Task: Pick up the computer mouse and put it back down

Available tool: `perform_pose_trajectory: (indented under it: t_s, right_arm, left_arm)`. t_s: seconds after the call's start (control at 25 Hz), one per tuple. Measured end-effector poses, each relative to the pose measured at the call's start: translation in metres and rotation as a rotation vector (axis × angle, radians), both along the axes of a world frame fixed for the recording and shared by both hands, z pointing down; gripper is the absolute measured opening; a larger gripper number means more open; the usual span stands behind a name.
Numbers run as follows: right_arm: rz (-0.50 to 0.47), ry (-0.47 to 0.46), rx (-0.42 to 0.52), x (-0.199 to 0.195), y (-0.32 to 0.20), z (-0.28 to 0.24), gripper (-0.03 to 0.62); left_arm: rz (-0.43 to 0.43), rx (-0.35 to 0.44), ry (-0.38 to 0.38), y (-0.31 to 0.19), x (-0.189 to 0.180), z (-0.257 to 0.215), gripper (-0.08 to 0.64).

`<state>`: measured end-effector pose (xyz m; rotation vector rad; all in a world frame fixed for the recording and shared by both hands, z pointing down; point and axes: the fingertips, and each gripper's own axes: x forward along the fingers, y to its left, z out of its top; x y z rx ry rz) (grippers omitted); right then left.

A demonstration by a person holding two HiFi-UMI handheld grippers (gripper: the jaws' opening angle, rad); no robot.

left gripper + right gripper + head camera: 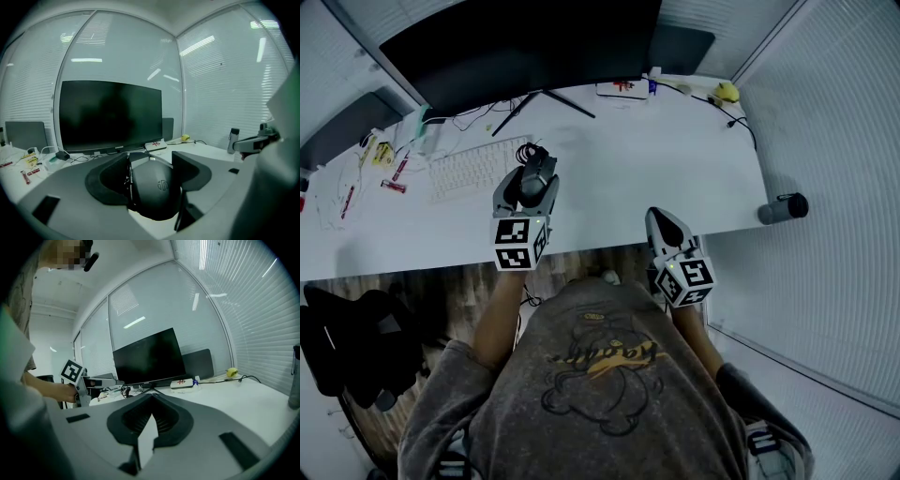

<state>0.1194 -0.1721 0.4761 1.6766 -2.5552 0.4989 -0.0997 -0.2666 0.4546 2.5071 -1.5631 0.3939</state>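
My left gripper (pixel 530 178) is clamped on the computer mouse (pixel 157 190). Its two dark jaws press on the mouse's flanks and stand wide apart around the body. In the left gripper view the mouse's rounded black back faces the camera, with a small round logo on it, and a strip of white shows under its rear edge. It looks clear of the surface there, though I cannot be sure from that angle.

From the head view the mouse sits over the white desk (pixel 675 178), just beside the right end of the white keyboard (pixel 473 169). A coil of black cable (pixel 525 150) lies just beyond it.

My right gripper (pixel 664 225) grips nothing: its jaws meet at the tips with only air between them. It hangs at the near edge of the desk, well apart from the left one.

The dark monitor (pixel 525 42) stands on its splayed foot at the back of the desk. A small white box with red print (pixel 623 89) and a yellow object (pixel 727 91) lie behind it to the right. A dark bottle (pixel 783 208) is at the desk's right edge.
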Motion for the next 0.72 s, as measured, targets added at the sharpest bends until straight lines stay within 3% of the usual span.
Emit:
perform_pose_trajectory:
  t_s: [0.28, 0.72]
  right_arm:
    - [0.042, -0.007, 0.014, 0.009, -0.002, -0.006, 0.006]
    - [0.047, -0.012, 0.023, 0.01, -0.005, -0.007, 0.006]
  left_arm:
    - [0.056, 0.035, 0.076, 0.022, 0.017, -0.029, 0.307]
    - [0.093, 0.047, 0.092, 0.022, 0.031, -0.037, 0.305]
